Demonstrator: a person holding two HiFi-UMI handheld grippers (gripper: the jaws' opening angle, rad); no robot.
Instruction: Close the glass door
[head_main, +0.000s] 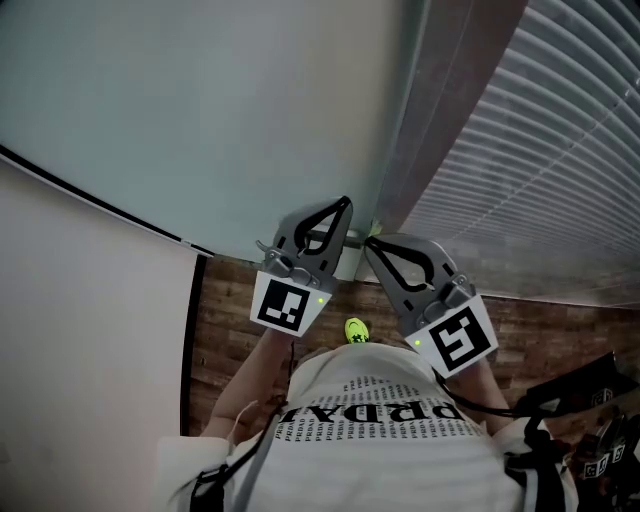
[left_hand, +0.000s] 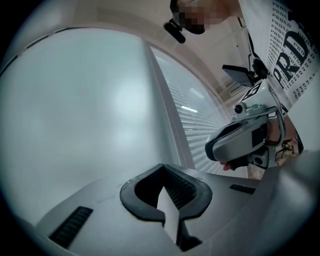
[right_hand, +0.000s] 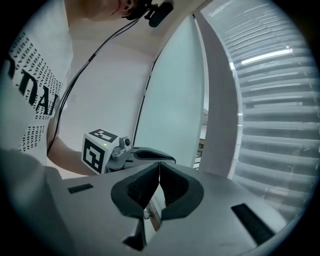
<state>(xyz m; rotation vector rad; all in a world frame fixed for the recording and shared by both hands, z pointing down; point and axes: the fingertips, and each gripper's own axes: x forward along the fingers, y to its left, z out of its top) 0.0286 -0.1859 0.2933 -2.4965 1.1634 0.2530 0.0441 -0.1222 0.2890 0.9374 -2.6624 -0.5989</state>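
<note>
The frosted glass door (head_main: 200, 100) fills the upper left of the head view. Its right edge runs down beside a grey post (head_main: 440, 90). My left gripper (head_main: 345, 205) is shut, its tip at the glass near that edge; whether it touches is unclear. Just to its right my right gripper (head_main: 369, 244) is shut too, at the foot of the post. From the left gripper view the jaws (left_hand: 163, 166) meet on nothing, facing the door (left_hand: 75, 110). The right gripper (right_hand: 159, 163) points at a narrow gap (right_hand: 202, 145) between the door (right_hand: 175, 90) and the post (right_hand: 220, 100).
Slatted blinds (head_main: 560, 150) cover the right side beyond the post. A white wall (head_main: 80, 330) stands left of the door. Wood floor (head_main: 225, 310) lies below, with a yellow-green shoe (head_main: 355, 330) by my body. Dark bags (head_main: 590, 400) sit at the lower right.
</note>
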